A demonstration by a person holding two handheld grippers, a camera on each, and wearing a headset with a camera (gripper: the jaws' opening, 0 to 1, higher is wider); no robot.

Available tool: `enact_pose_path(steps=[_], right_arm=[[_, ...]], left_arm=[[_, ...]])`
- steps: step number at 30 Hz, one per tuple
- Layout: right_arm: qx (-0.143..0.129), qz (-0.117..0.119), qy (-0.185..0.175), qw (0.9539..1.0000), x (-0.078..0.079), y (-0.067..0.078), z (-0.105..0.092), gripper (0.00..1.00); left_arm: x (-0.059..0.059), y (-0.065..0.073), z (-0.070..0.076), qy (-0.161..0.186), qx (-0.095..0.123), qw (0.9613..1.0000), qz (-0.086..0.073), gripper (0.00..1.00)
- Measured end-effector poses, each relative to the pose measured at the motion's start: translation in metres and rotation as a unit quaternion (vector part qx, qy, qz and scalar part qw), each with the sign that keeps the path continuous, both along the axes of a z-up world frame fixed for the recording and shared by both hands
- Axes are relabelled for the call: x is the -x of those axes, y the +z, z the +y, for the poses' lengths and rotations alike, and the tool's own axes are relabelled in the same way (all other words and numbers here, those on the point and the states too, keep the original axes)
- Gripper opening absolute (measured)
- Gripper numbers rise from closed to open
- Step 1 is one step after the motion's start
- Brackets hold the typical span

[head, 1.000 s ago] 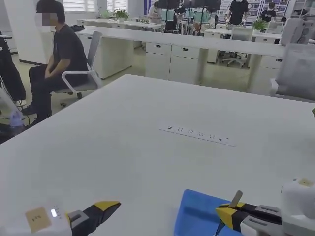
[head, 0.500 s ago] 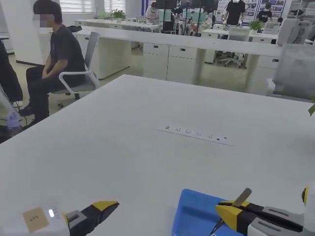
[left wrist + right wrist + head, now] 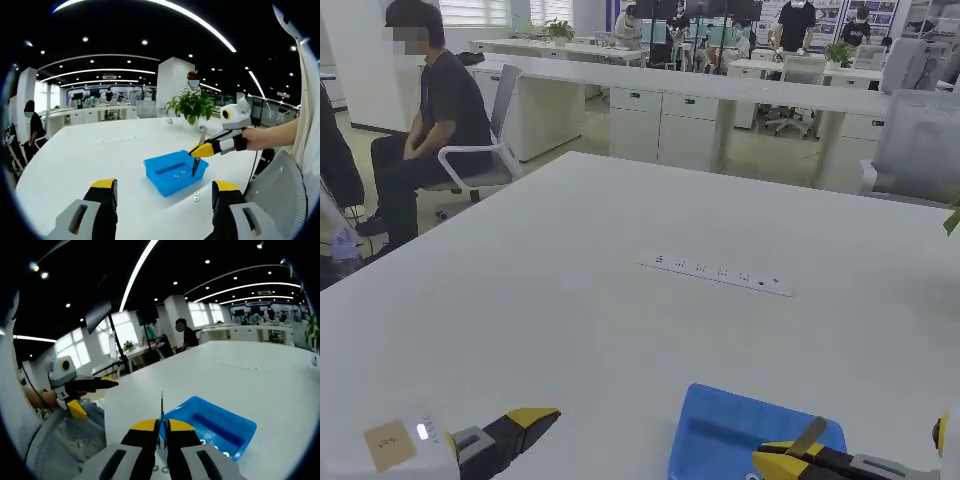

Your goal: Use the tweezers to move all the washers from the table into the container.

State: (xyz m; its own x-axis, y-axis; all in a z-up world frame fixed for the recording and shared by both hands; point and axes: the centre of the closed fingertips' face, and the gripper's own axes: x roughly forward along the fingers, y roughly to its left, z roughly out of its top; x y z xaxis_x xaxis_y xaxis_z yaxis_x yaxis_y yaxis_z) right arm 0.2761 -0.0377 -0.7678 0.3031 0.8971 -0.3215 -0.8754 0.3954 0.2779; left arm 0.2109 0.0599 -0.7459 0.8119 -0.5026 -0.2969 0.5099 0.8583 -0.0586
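- Your right gripper (image 3: 162, 428) has its jaws almost closed and pinches the tweezers (image 3: 161, 412) between them.
- In the left gripper view, the tweezers point down and their tip is over the right part of the blue container (image 3: 720, 420).
- I cannot tell if the tip carries a washer; it is too small.
- Two washers (image 3: 175, 175) lie inside the container.
- Two more washers (image 3: 196, 196) lie on the white table (image 3: 570, 300), just beside the near corner of the container.
- Your left gripper (image 3: 164, 185) has its jaws wide apart and holds nothing. It hangs above the table, apart from the container.
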Motion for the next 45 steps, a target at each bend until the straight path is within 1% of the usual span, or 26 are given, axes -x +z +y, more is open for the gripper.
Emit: enact_pose_path(steps=[2,3,7,9,12,20,24,30,33,39,45], right_arm=[[0.002,0.003,0.002,1.0000,0.002,-0.002,0.000,0.03],[0.004,0.000,0.003,1.0000,0.004,-0.003,0.001,0.03],[0.037,-0.010,0.020,0.9991,0.011,-0.015,0.001,0.03],[0.041,-0.010,0.023,0.9988,0.013,-0.018,0.002,0.03],[0.065,-0.016,0.035,0.9971,0.017,-0.029,0.000,0.03],[0.073,-0.002,0.033,0.9968,0.018,-0.044,-0.003,0.03],[0.077,0.003,0.032,0.9965,0.018,-0.049,-0.004,0.04],[0.078,0.007,0.033,0.9964,0.020,-0.052,-0.003,0.04],[0.081,0.011,0.033,0.9961,0.021,-0.054,-0.002,0.04],[0.084,0.008,0.035,0.9958,0.021,-0.054,-0.001,0.04],[0.093,0.002,0.041,0.9948,0.023,-0.056,-0.001,0.04]], left_arm=[[0.000,0.000,0.000,-0.001,0.001,1.0000,0.000,0.78],[0.000,0.000,0.000,-0.001,0.001,1.0000,-0.001,0.78],[0.000,0.000,0.000,0.000,0.002,1.0000,-0.001,0.78],[0.000,0.000,0.000,-0.001,0.002,1.0000,0.000,0.78],[0.001,0.000,-0.001,-0.001,0.002,1.0000,-0.001,0.78],[0.001,0.000,-0.001,-0.001,0.002,1.0000,-0.001,0.78],[0.001,0.000,-0.001,-0.001,0.000,1.0000,0.000,0.78],[0.001,0.000,-0.002,-0.002,0.000,1.0000,0.000,0.78],[0.001,-0.001,-0.002,-0.003,-0.005,1.0000,0.000,0.78],[0.001,-0.001,-0.002,-0.003,-0.005,1.0000,0.000,0.78],[0.001,-0.001,-0.002,-0.003,-0.005,1.0000,-0.001,0.78]])
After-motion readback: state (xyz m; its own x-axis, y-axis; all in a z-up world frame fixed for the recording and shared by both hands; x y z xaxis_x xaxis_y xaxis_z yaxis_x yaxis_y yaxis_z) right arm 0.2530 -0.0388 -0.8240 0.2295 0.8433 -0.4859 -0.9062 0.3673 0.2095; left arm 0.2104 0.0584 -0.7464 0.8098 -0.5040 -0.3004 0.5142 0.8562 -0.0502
